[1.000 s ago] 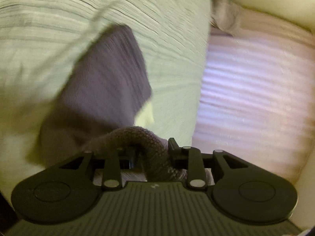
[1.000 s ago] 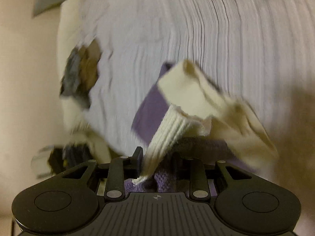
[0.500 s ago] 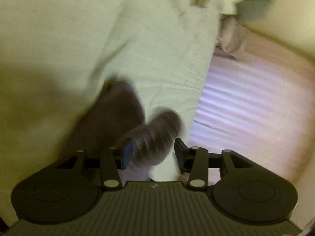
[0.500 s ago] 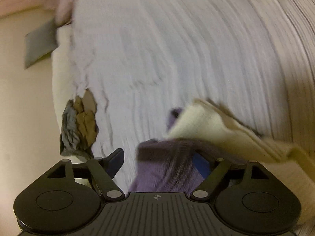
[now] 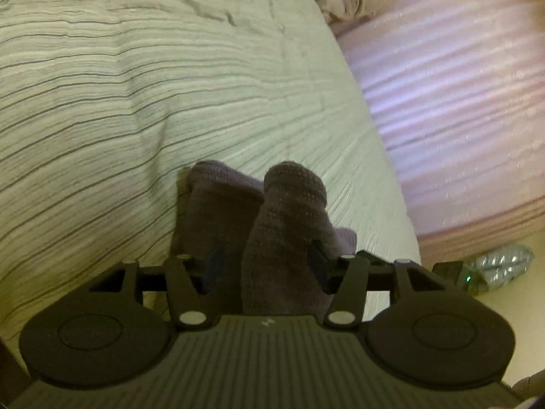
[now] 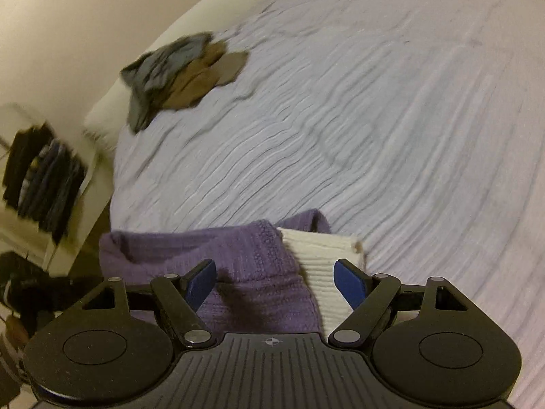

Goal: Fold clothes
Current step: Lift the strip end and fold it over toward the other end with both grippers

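Left wrist view: the left gripper (image 5: pixel 265 262) is standing spread around a hump of the purple knit garment (image 5: pixel 286 225) lying on the striped bedspread (image 5: pixel 136 85). Right wrist view: the right gripper (image 6: pixel 276 281) is hovering spread over the same garment (image 6: pixel 238 266), whose cream ribbed cuff (image 6: pixel 323 272) and a distant clothes pile (image 6: pixel 184 71) are showing only here; no writing is legible.

Coarse purple knit garment (image 6: pixel 238 266) on crinkled cloth bedspread (image 6: pixel 391 119)
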Demonstrator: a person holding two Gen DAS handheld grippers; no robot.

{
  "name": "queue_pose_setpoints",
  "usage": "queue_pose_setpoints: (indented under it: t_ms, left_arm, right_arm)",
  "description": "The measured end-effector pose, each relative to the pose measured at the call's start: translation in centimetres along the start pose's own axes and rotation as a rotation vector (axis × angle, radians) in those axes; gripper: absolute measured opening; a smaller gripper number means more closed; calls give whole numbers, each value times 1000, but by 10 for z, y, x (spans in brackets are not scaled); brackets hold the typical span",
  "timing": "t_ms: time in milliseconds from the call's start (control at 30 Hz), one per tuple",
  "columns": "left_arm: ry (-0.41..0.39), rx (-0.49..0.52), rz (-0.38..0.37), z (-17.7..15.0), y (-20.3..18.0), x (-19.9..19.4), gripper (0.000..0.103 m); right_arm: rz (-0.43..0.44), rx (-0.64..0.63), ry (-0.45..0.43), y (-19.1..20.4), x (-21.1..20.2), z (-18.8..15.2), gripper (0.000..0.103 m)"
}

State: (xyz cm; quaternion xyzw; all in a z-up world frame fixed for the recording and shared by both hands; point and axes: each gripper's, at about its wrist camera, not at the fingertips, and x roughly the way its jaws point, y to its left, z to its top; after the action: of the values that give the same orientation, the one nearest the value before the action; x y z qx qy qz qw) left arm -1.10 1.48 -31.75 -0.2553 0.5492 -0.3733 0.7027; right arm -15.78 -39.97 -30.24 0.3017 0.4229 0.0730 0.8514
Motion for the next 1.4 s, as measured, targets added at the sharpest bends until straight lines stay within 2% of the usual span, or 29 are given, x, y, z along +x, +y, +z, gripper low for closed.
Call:
queue_pose_setpoints:
  t_ms: [67, 100, 133, 167, 200, 267, 367, 467, 567, 667, 733, 800, 833, 867, 933, 967, 1033, 1100, 1233, 1300, 1333, 1400]
  left_arm:
    - [-19, -1, -2, -2, 1, 9, 49]
    - [-24, 1, -6, -2, 1, 13, 47]
    - [-29, -5, -10, -2, 1, 15, 35]
    - [-35, -23, -16, 0, 3, 18, 14]
    - [-48, -43, -20, 1, 4, 20, 10]
    - [-103, -87, -20, 1, 6, 17, 8]
    - [-149, -127, -34, 0, 5, 15, 8]
    - [-174, -210, -45, 0, 14, 21, 8]
    - [-184, -293, -15, 1, 31, 32, 8]
    - [-155, -334, 26, 2, 44, 44, 9]
    - [-138, -289, 29, 9, 37, 43, 11]
    - [-126, -212, 45, 19, 25, 41, 18]
    - [-121, -193, 42, 23, 22, 42, 27]
    - [-116, -183, 31, 26, 19, 43, 31]
    - [-111, -157, 16, 31, 14, 49, 29]
    - [-110, -142, 17, 32, 13, 51, 17]
    - [-123, -127, 42, 31, 12, 50, 13]
    - [-140, -123, 73, 28, 12, 48, 12]
    - [-145, -145, 126, 18, 25, 53, 13]
    - [-152, -133, 154, 15, 28, 59, 14]
    - [-157, -141, 161, 15, 28, 60, 14]
    - [-155, -115, 188, 15, 21, 60, 14]
  right_arm:
    - [44, -2, 12, -4, 10, -1, 79]
    - [61, 3, 19, -5, 17, 0, 70]
    - [77, 9, 26, -6, 24, 2, 33]
    - [68, 31, 22, -6, 32, 5, 25]
    - [75, 46, 9, -8, 30, 7, 20]
    - [83, 75, -33, -11, 21, 11, 16]
    - [29, 94, -128, -5, 4, 19, 15]
    - [-57, 103, -179, 3, 2, 20, 15]
    - [-185, 92, -144, 5, 31, 16, 14]
    - [-241, 123, -97, -2, 61, 11, 15]
    - [-233, 128, -91, -3, 60, 13, 15]
    - [-222, 130, -85, -4, 58, 15, 15]
    - [-217, 131, -82, -5, 57, 16, 15]
    - [-213, 128, -82, -4, 55, 17, 15]
    - [-204, 122, -81, -4, 50, 19, 15]
    - [-200, 119, -81, -4, 48, 19, 15]
    - [-195, 101, -94, 0, 40, 21, 15]
    - [-218, 59, -110, 8, 38, 22, 15]
    - [-320, -17, -50, 14, 62, 10, 15]
    - [-338, -34, -36, 13, 71, 7, 15]
    - [-333, -17, -30, 12, 72, 9, 18]
    - [-327, 24, -11, 8, 65, 14, 35]
